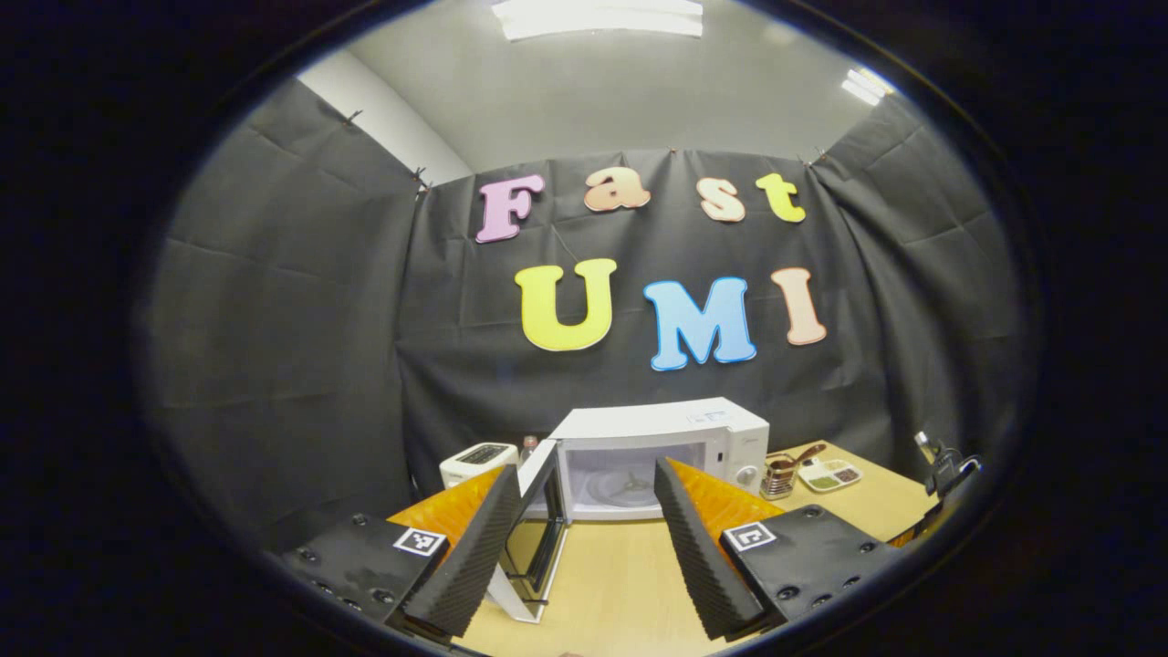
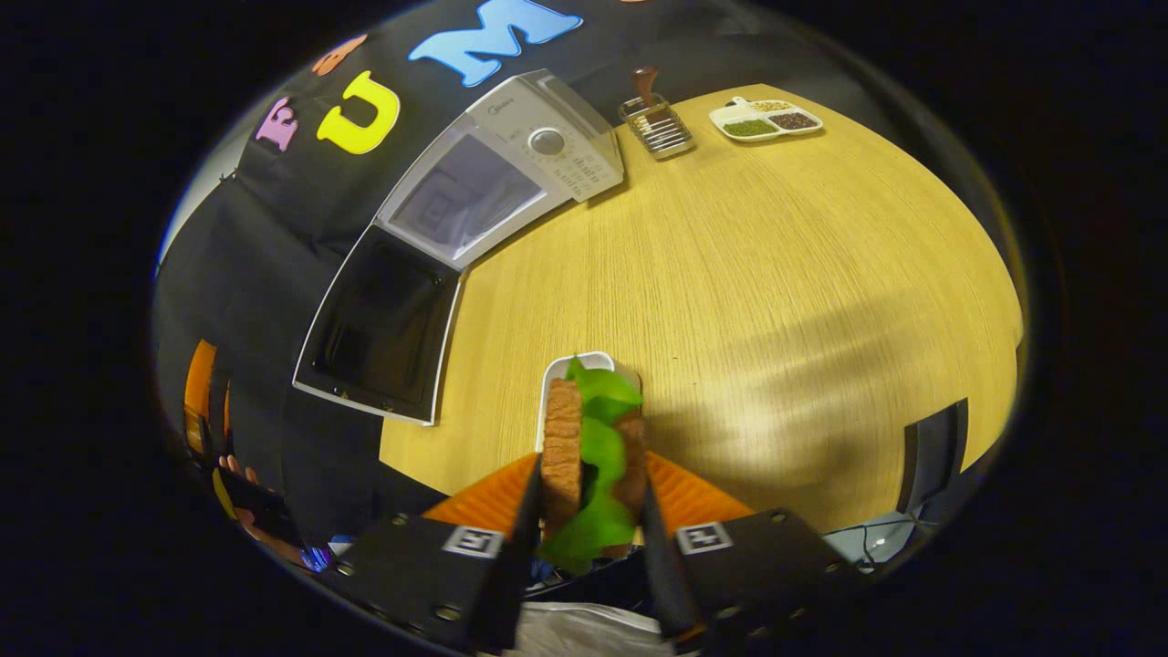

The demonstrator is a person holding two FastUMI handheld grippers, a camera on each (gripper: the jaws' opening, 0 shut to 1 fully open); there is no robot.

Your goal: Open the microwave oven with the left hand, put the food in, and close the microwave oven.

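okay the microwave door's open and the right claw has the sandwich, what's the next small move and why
Probably carry the sandwich toward the microwave. The door already hangs open, the cavity looks bare, and the right claw grips the food over the table, short of the opening.

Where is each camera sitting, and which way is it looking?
Left gripper view: rides on the left gripper, low over the table, facing the microwave with its door swung open; its own two fingers spread apart at the bottom.
Right gripper view: rides on the right gripper, high up, looking down at the table; its fingers press on a sandwich above a white dish.
Both views share the open microwave, the sectioned tray and the wire rack.
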